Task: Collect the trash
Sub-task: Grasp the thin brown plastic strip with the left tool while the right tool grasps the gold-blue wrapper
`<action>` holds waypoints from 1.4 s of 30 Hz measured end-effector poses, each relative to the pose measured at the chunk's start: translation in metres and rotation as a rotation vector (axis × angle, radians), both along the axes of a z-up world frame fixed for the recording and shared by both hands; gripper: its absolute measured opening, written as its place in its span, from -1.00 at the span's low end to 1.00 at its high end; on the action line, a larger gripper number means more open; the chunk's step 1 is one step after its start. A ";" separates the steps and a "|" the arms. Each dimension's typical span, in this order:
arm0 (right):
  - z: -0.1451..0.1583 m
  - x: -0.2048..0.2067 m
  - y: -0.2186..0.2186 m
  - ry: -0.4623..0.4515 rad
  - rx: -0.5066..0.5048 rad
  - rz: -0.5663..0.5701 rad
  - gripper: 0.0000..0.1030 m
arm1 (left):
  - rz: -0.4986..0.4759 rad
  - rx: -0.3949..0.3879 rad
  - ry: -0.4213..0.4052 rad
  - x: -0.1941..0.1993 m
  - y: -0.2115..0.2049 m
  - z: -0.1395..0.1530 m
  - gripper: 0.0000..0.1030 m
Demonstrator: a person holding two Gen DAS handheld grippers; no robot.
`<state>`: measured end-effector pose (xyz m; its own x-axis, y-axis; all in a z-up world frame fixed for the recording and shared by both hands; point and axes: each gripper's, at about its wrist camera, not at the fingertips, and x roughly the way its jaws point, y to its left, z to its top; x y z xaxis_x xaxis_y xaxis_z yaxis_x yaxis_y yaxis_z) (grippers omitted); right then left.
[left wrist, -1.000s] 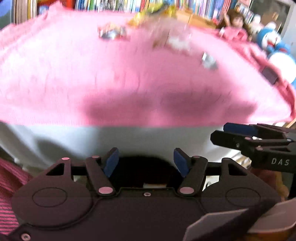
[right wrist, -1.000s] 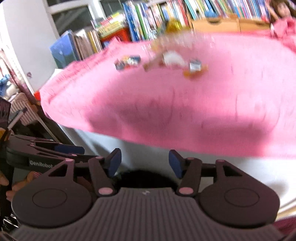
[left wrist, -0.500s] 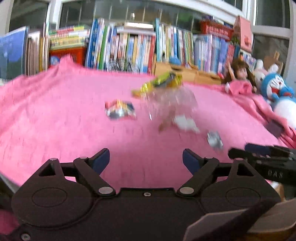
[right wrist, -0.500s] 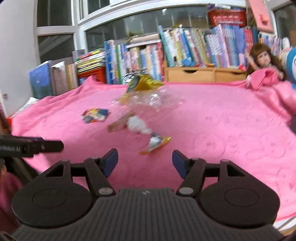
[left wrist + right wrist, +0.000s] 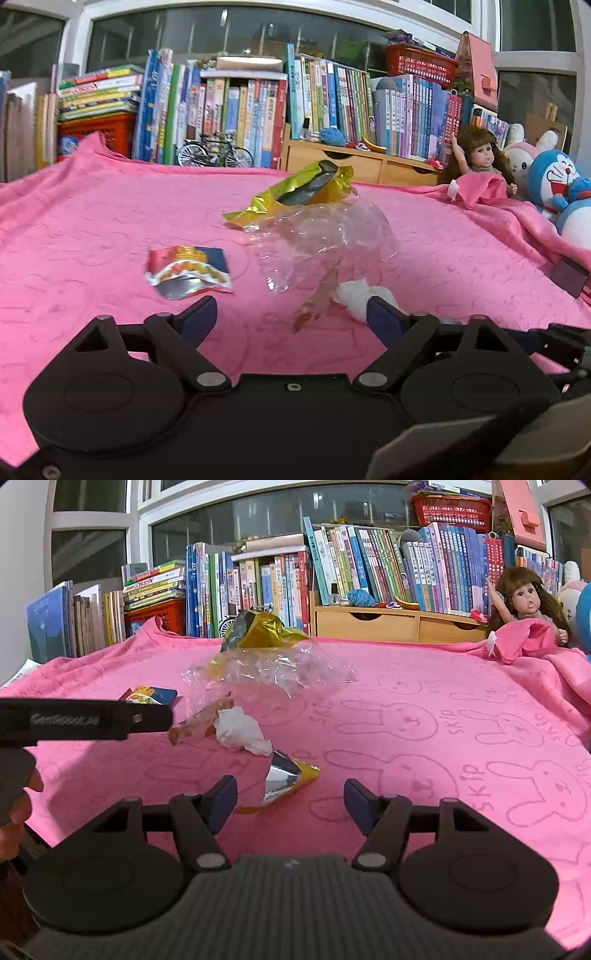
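You've got both hand-held grippers low at the near edge of the pink blanket [image 5: 424, 709], w/ the trash spread in front so either one can reach it.

Left hand-held gripper [image 5: 291, 314]: jaws wide, nothing in them. It faces the red-and-blue snack packet [image 5: 188, 271], which lies flat just far-left of its left finger, long axis running left-right. The crumpled tissue [image 5: 354, 295] sits by its right finger, touching or not I can't tell.

Right hand-held gripper [image 5: 290, 799]: also wide, empty. The silver-and-yellow wrapper [image 5: 286, 775] lies between its fingers, nearest piece, long axis slanting from near-left to far-right, foil side up. Probably your first pick.

Farther out: thin brown wrapper [image 5: 199, 720] slanting near-left to far-right beside the tissue, then the clear plastic bag [image 5: 273, 668], crumpled, no real axis, and the gold foil bag [image 5: 258, 631] at the far side, open mouth tipped up.

No bin in view, so I can't tell where it all goes.
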<state>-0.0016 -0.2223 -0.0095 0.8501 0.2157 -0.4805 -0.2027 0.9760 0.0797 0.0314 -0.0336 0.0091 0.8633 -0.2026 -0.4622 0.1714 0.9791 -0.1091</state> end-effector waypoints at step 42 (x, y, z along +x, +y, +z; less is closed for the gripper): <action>0.018 -0.033 0.000 -0.076 0.068 -0.001 -0.34 | -0.006 -0.052 0.032 -0.061 0.006 0.010 -0.81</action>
<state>-0.0346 -0.2222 0.0081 0.8835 0.2453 -0.3990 -0.2101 0.9689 0.1304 -0.0297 -0.0276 0.0191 0.8471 -0.2326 -0.4778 0.1734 0.9709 -0.1653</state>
